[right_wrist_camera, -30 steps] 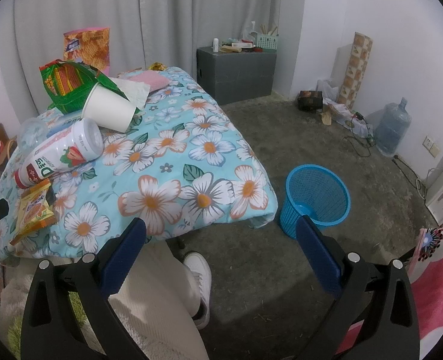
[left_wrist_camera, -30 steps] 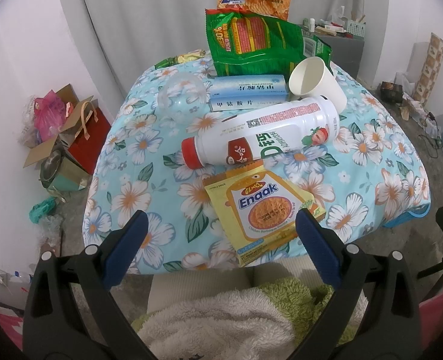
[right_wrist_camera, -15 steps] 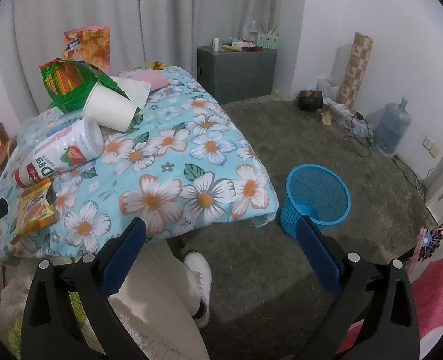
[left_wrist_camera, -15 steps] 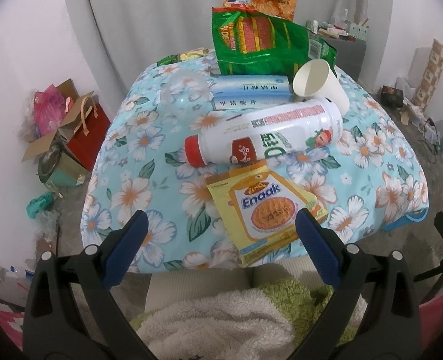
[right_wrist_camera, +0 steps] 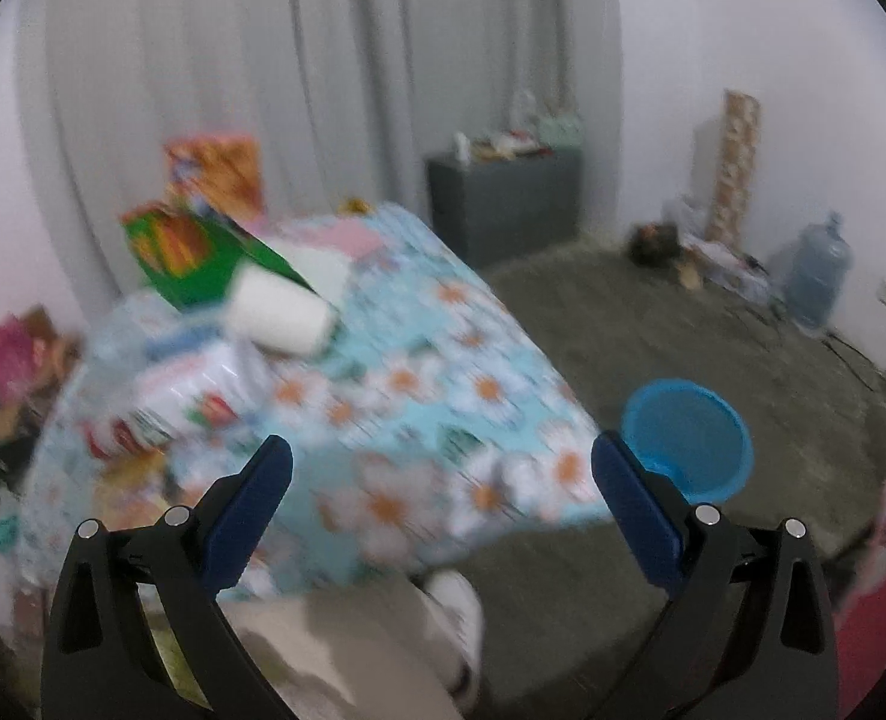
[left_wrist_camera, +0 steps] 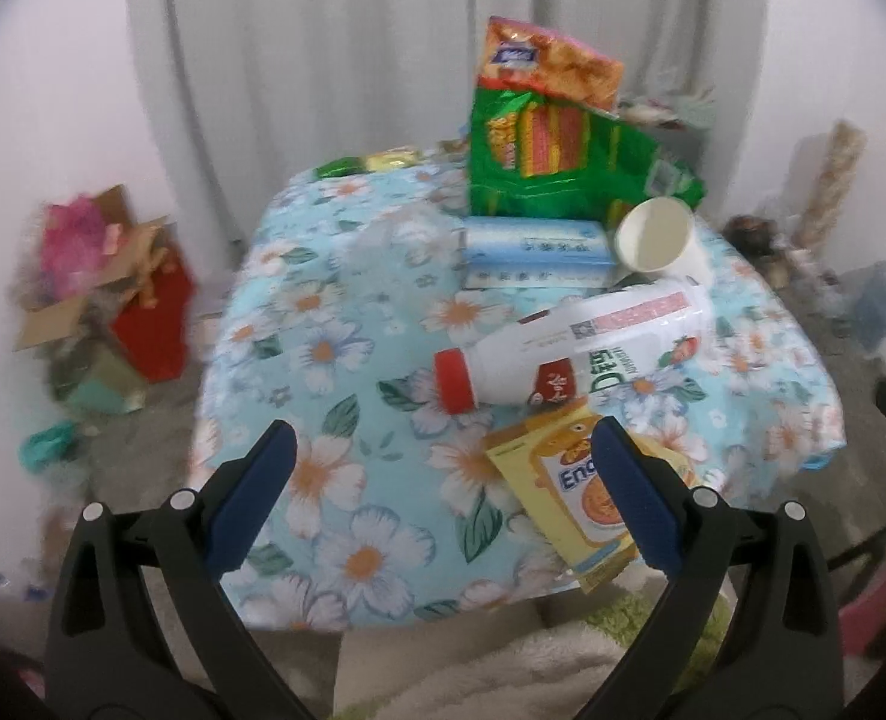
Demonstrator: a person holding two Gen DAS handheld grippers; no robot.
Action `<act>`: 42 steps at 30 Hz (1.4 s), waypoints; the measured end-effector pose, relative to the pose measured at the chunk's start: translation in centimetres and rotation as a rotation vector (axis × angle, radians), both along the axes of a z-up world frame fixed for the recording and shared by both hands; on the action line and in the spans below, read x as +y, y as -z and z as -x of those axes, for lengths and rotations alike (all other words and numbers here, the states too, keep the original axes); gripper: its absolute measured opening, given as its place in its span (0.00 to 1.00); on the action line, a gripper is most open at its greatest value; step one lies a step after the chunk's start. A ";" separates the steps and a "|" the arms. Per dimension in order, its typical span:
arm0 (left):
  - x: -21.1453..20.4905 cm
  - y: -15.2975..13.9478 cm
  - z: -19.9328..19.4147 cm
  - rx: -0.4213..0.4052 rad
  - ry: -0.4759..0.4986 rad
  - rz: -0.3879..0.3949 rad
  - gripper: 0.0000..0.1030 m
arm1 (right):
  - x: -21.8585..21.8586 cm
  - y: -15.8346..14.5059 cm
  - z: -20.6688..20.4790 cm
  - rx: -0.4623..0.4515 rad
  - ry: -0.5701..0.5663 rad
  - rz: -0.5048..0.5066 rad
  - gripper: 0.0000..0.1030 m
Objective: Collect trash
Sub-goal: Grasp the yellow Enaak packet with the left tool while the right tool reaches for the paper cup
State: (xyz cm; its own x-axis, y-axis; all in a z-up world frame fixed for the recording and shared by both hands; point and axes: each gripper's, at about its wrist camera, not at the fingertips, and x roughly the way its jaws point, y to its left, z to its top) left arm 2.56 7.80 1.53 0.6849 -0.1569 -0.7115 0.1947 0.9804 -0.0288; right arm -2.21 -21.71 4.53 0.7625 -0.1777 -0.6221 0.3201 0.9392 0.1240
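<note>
Trash lies on a floral-clothed table [left_wrist_camera: 323,360]: a white bottle with a red cap [left_wrist_camera: 569,354], a yellow Enaak packet [left_wrist_camera: 569,492] at the near edge, a paper cup [left_wrist_camera: 659,237], a blue box [left_wrist_camera: 533,252], a green snack bag [left_wrist_camera: 557,156] and an orange bag [left_wrist_camera: 545,63]. My left gripper [left_wrist_camera: 440,501] is open and empty, short of the table's near edge, its right finger over the packet. My right gripper [right_wrist_camera: 443,504] is open and empty, held above the table's right corner. A blue basket [right_wrist_camera: 686,438] stands on the floor to the right.
A red bag and cardboard boxes [left_wrist_camera: 137,300] sit on the floor left of the table. A grey cabinet [right_wrist_camera: 503,204] stands at the back wall, a water jug [right_wrist_camera: 815,276] far right. My knees and a fluffy cloth [left_wrist_camera: 503,678] are below the grippers.
Both views have swung and are blurred. The left gripper has shifted left, so the trash sits further right. The right gripper has tilted up and turned; both stay open.
</note>
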 end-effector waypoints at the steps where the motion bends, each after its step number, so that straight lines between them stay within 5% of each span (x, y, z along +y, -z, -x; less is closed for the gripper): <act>1: 0.9 0.4 0.1 -0.007 0.034 0.070 0.92 | 0.5 0.0 -0.5 0.005 -0.025 -0.004 0.94; 4: 2.9 2.1 -0.2 0.044 0.057 0.255 0.92 | 1.4 0.5 -2.4 0.041 -0.109 -0.059 0.94; 8: 2.9 4.8 -1.2 0.181 0.057 0.336 0.92 | 1.9 1.5 -4.5 0.079 -0.176 -0.174 0.94; 15: 0.8 6.6 -1.0 0.234 0.257 0.434 0.91 | 1.5 3.3 -7.4 0.123 -0.204 -0.373 0.94; 20: 0.1 9.0 -2.1 0.378 0.289 0.472 0.57 | 1.6 5.2 -8.7 0.162 -0.219 -0.500 0.88; 26: 1.3 10.8 -4.0 0.468 0.273 0.600 0.54 | 1.9 6.7 -9.3 0.186 -0.214 -0.555 0.76; 31: 0.7 10.5 -4.3 0.475 0.283 0.556 0.54 | 1.0 6.0 -9.5 0.160 -0.181 -0.528 0.73; 36: -0.4 10.0 -3.7 0.427 0.258 0.412 0.35 | -0.5 3.0 -11.5 0.081 -0.164 -0.427 0.73; 42: 0.0 10.0 -3.9 0.426 0.211 0.394 0.19 | 0.2 1.0 -17.4 0.063 -0.197 -0.353 0.67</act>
